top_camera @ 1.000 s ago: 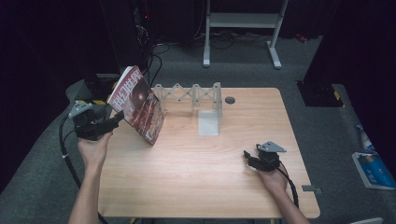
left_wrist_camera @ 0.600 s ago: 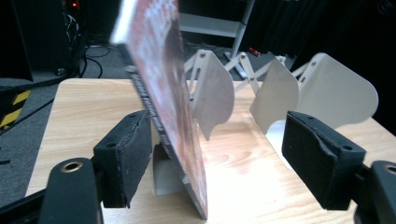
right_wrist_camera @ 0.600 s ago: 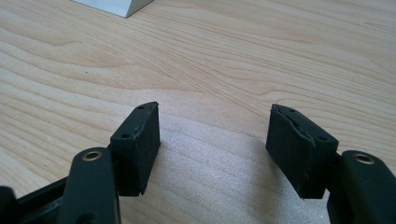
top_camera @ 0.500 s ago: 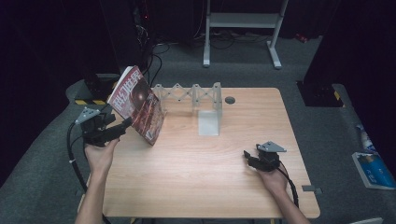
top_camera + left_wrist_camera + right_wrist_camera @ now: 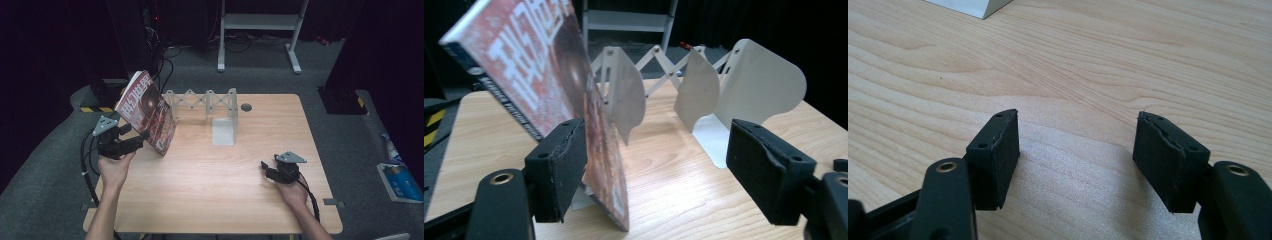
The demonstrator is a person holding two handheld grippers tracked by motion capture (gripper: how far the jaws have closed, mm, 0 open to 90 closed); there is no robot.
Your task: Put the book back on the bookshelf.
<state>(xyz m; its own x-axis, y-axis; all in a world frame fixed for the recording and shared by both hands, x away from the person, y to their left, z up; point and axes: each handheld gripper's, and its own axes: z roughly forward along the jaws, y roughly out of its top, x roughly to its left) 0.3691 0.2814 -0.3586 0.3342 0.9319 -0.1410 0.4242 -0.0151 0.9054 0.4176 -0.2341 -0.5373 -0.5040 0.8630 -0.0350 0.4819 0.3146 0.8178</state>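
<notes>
My left gripper (image 5: 656, 170) is spread wide beside the book (image 5: 549, 85), which leans tilted against the end of the white folding rack (image 5: 207, 102) with its lower edge on the table (image 5: 210, 195). I'd back away slowly so no pad snags the cover. My right gripper (image 5: 1075, 150) rests spread, empty.

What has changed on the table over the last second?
The left claw has drawn back from the leaning book toward the person, jaws wide open. The book keeps its tilt against the folding rack. The right claw stays open on the table.
</notes>
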